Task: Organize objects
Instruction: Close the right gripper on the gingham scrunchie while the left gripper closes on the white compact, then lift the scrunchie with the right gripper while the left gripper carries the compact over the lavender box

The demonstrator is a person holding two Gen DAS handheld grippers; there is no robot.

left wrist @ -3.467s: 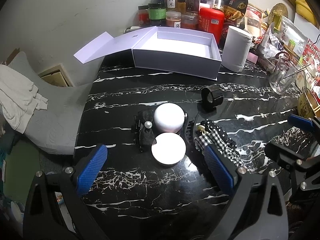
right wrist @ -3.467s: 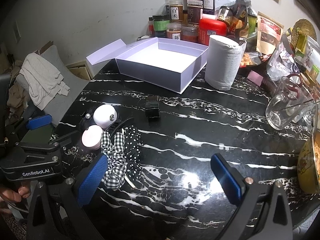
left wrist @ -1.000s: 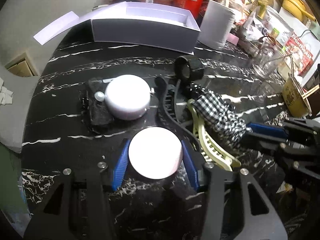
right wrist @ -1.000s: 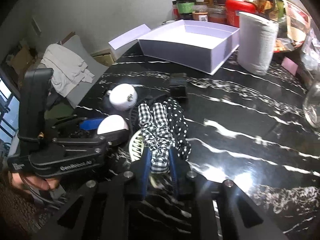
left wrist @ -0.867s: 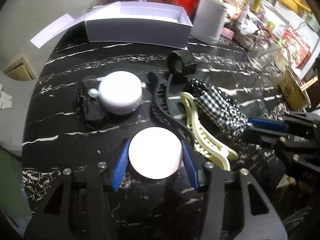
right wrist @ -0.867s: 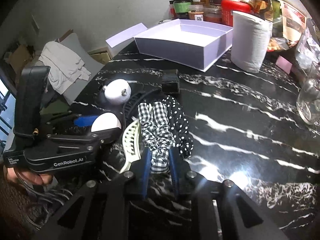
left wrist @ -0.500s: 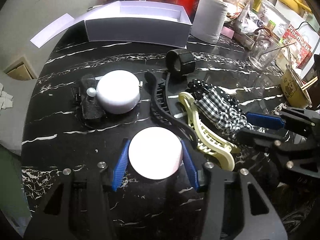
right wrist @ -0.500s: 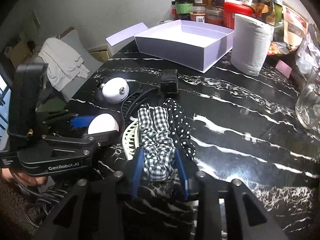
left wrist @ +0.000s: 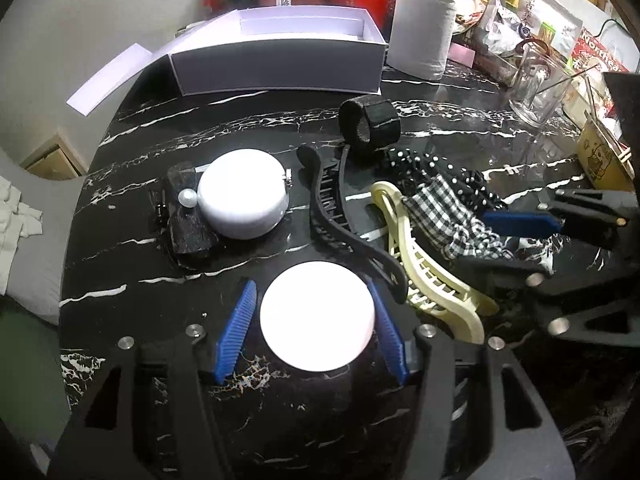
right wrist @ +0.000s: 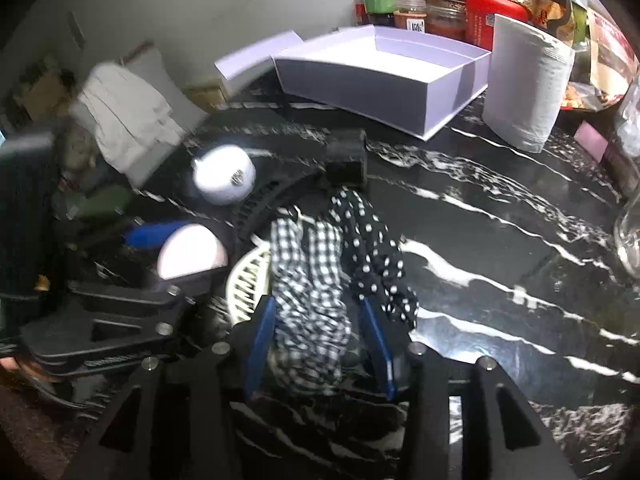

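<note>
Black marble table (left wrist: pixel 440 104) (white-veined); open lavender box (left wrist: pixel 280 60) at back

Counted around my jaws: two round cases, two claw clips, two scrunchies, one box.

Between my left jaws sits one pale round case (left wrist: pixel 317 316), and a second white round case (left wrist: pixel 243 193) lies ahead of them to the left. Two claw clips lie just right of those jaws, one black (left wrist: pixel 347 224), one cream (left wrist: pixel 432 272). Between my right jaws lies one checked scrunchie (right wrist: pixel 310 292), with one dotted scrunchie (right wrist: pixel 372 248) just to its right. One black band (left wrist: pixel 369 124), one open lavender box (left wrist: pixel 276 54) and one paper roll (left wrist: pixel 422 36) stand farther ahead.
</note>
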